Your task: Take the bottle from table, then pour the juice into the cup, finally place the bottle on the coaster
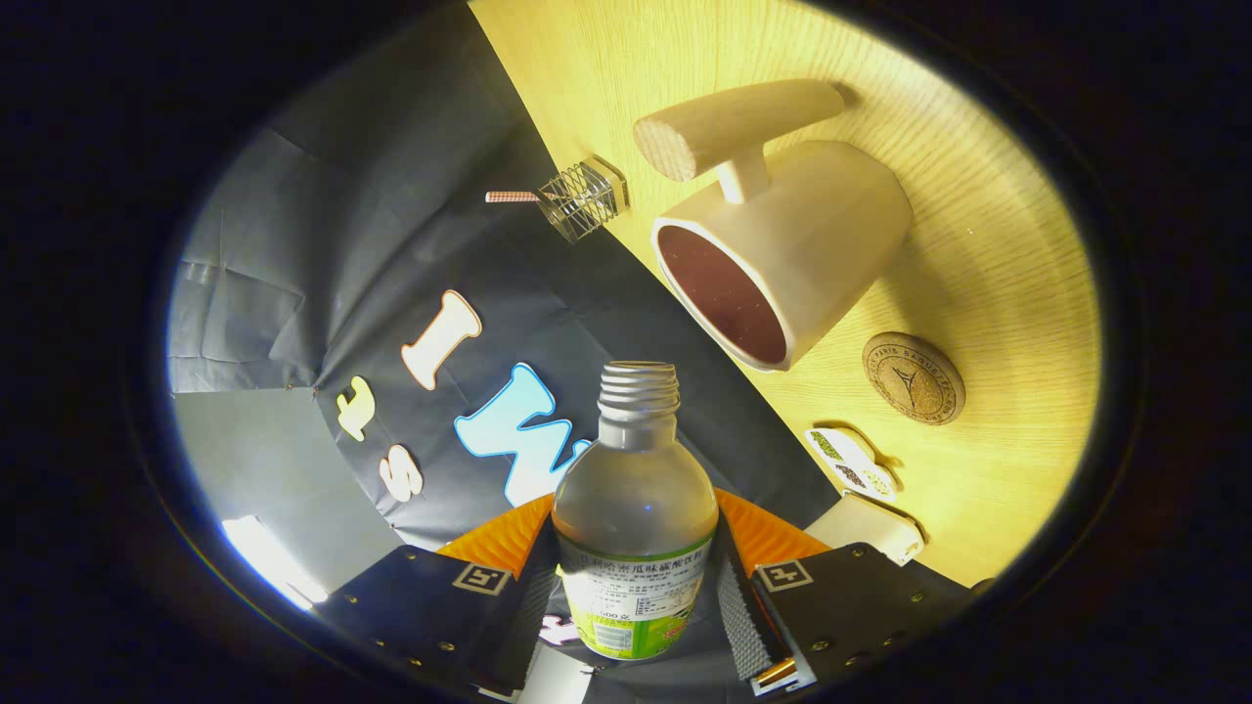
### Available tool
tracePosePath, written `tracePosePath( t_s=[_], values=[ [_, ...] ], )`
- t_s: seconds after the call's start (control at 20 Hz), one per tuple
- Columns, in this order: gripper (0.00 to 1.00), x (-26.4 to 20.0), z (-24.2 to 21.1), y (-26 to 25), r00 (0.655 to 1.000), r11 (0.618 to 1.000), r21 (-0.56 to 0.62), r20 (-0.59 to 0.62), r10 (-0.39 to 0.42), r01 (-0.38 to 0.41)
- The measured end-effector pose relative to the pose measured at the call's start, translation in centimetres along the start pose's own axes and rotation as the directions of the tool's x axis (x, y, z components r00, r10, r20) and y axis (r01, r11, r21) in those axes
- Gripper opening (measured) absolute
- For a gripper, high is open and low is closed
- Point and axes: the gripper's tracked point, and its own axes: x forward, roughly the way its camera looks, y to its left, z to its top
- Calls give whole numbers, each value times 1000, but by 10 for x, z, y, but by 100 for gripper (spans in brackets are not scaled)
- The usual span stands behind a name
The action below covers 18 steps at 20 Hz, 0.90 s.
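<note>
My gripper (634,596) is shut on a clear plastic bottle (636,499) with a green and white label; both fingers press on its sides. The bottle has no cap, and its threaded neck points away from the fingers. The whole view is rolled, so the wooden table (1017,244) runs up one side. Beyond the bottle's mouth stands a cream cup (782,264) with a dark inside and a thick wooden handle (734,127). The cup's opening faces toward the bottle. A round cork coaster (914,377) lies on the table beside the cup.
A small wire holder (583,199) with a striped stick stands at the table's far edge. Two small white items (853,462) lie on the table close to one finger, near the coaster.
</note>
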Motion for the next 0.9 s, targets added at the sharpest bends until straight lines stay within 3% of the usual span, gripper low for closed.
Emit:
tracePosePath(
  t_s=[0.25,0.5,0.7,0.9],
  values=[
    [76,0,-3,-2,1000,1000,-18,-6,-1,1],
    [76,-2,-5,-2,1000,991,-132,-22,4,-7],
    [76,-4,1,-6,999,943,-332,-21,-31,23],
    [76,-6,2,-4,999,892,-452,-43,-26,4]
  ],
)
